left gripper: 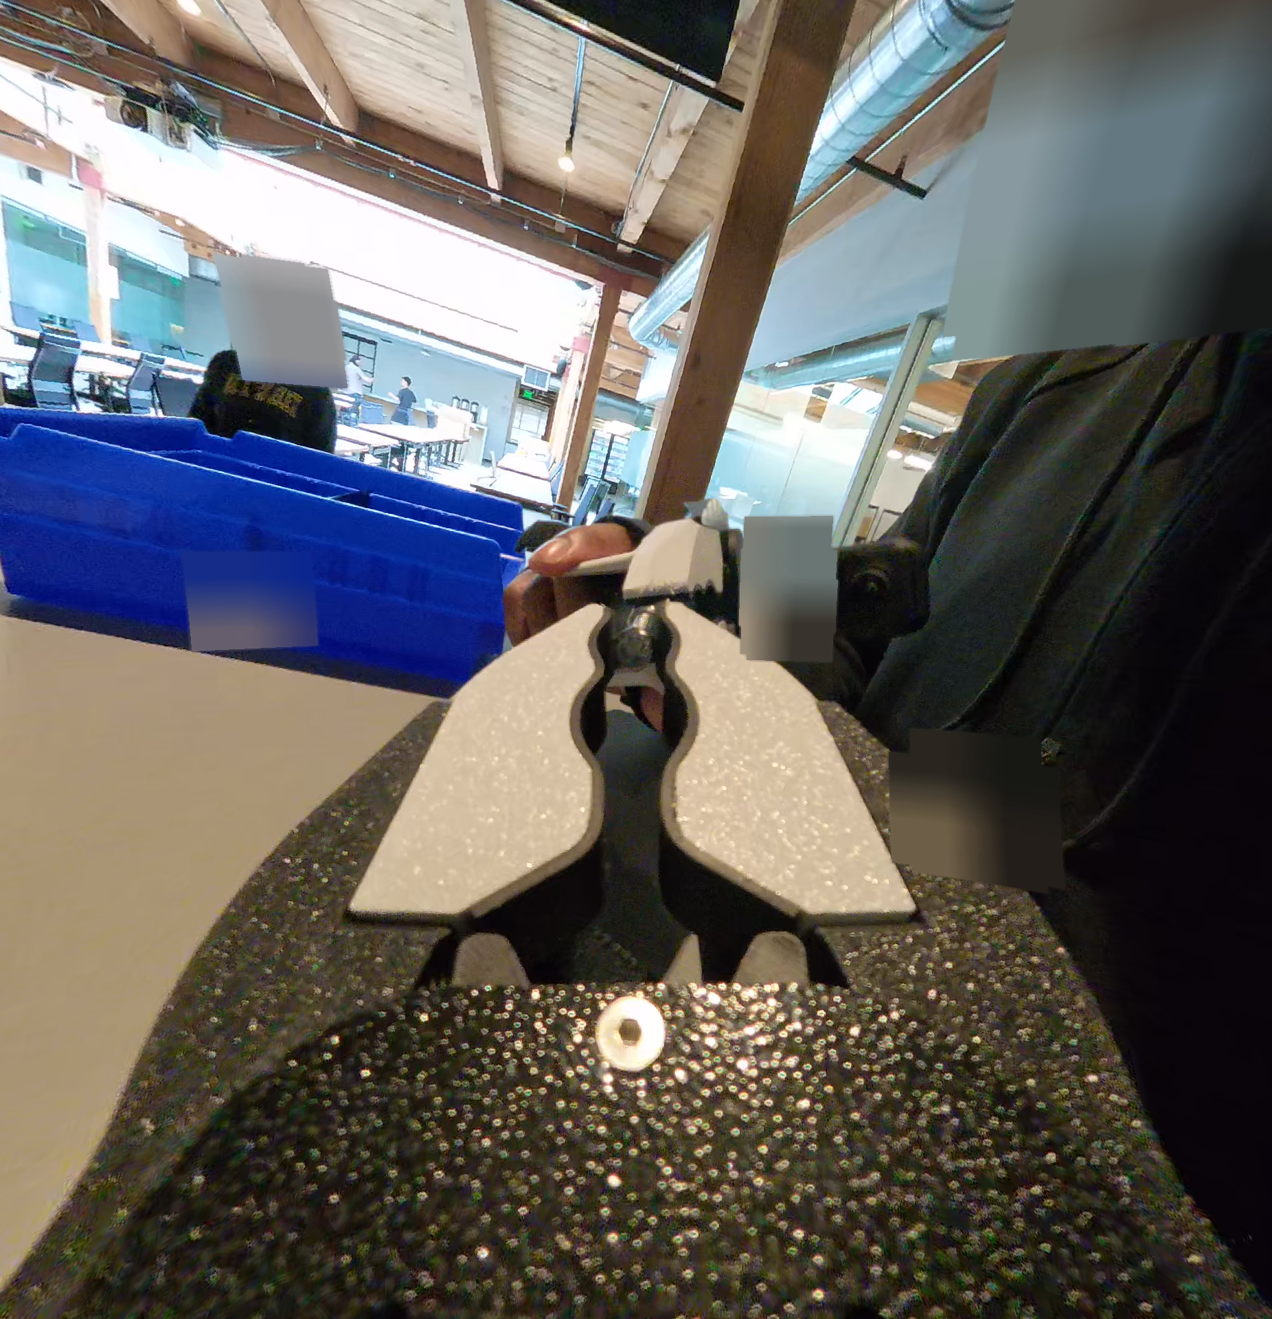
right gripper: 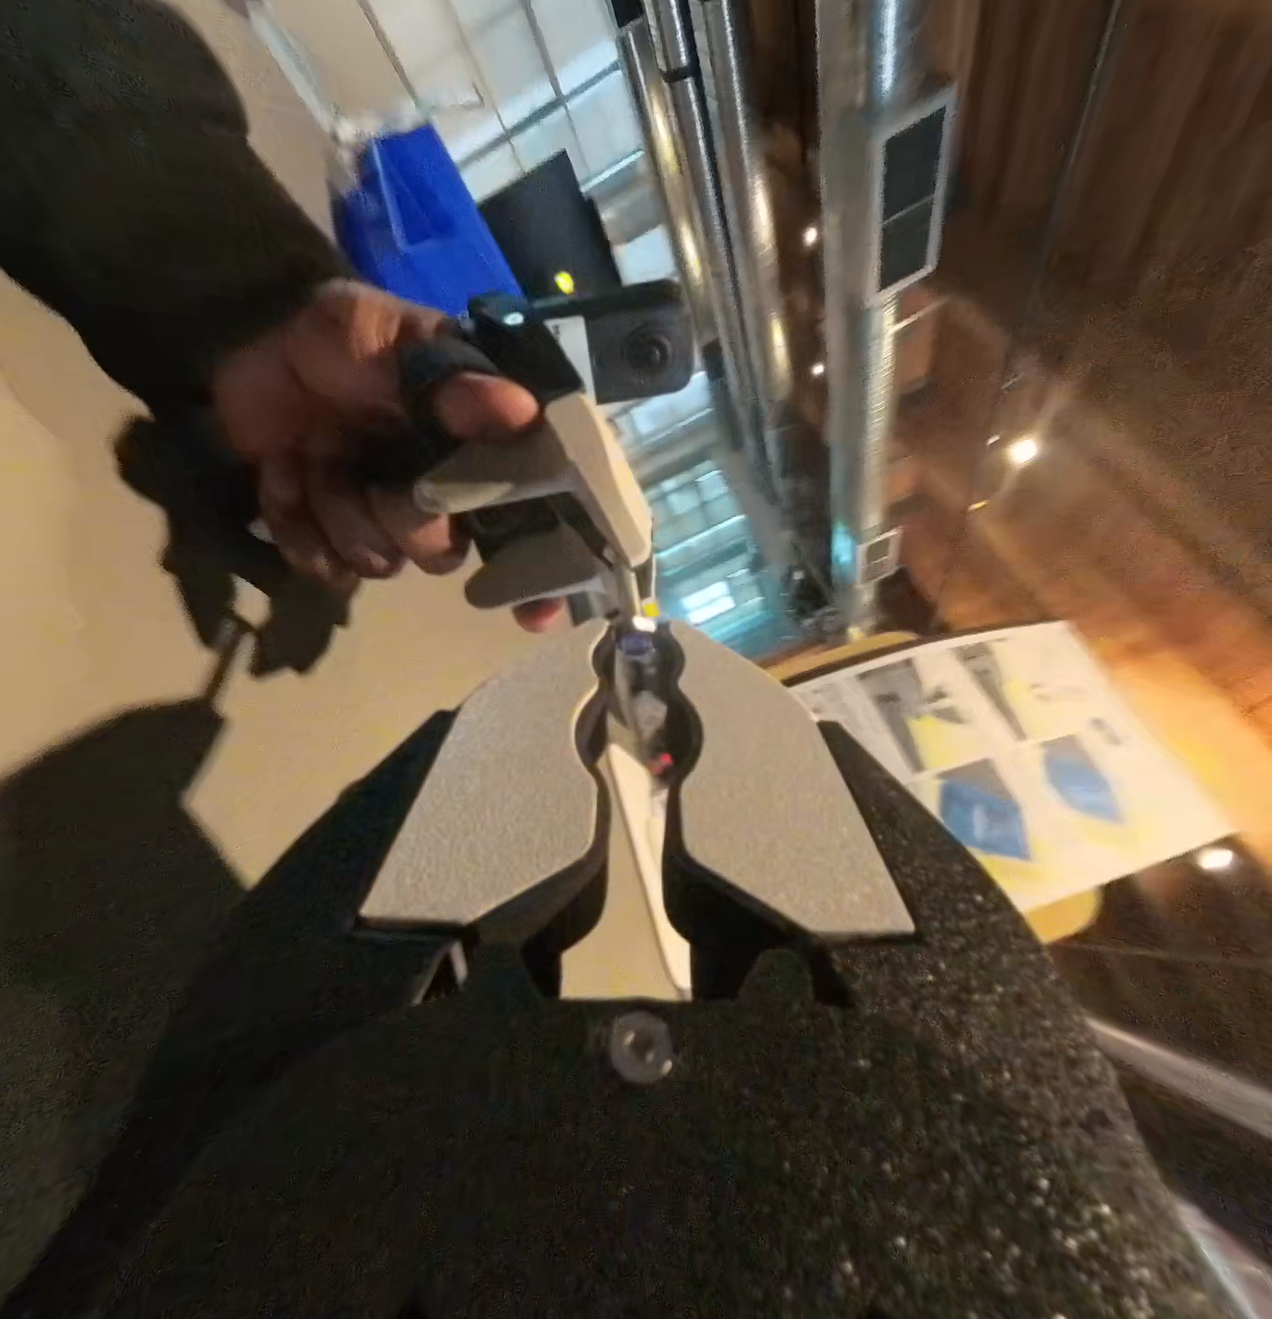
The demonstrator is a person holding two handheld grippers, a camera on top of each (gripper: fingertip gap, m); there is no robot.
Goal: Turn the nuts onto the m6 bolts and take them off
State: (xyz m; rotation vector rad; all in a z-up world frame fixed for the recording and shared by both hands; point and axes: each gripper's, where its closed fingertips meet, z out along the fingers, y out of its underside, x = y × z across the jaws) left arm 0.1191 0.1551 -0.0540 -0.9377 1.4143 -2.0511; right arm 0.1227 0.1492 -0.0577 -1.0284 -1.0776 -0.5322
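Note:
In the left wrist view my left gripper point(left gripper: 637, 628) is shut on a silver bolt point(left gripper: 634, 642), held above the grey table point(left gripper: 155, 785). My right gripper point(left gripper: 665, 571) meets it tip to tip from the far side, held by a hand point(left gripper: 547, 571). In the right wrist view, which is blurred, my right gripper point(right gripper: 637, 635) is shut on a small metal nut point(right gripper: 639, 646). The left gripper point(right gripper: 622, 592) comes down onto it from above, held by a hand point(right gripper: 333, 428). The thread between bolt and nut is hidden by the fingers.
Blue plastic bins point(left gripper: 226, 514) stand on the table at the left and show in the right wrist view point(right gripper: 419, 214). A printed sheet point(right gripper: 1011, 771) lies at the table edge. A person in a dark jacket point(left gripper: 1118, 571) is close on the right. A wooden post point(left gripper: 747, 285) stands behind.

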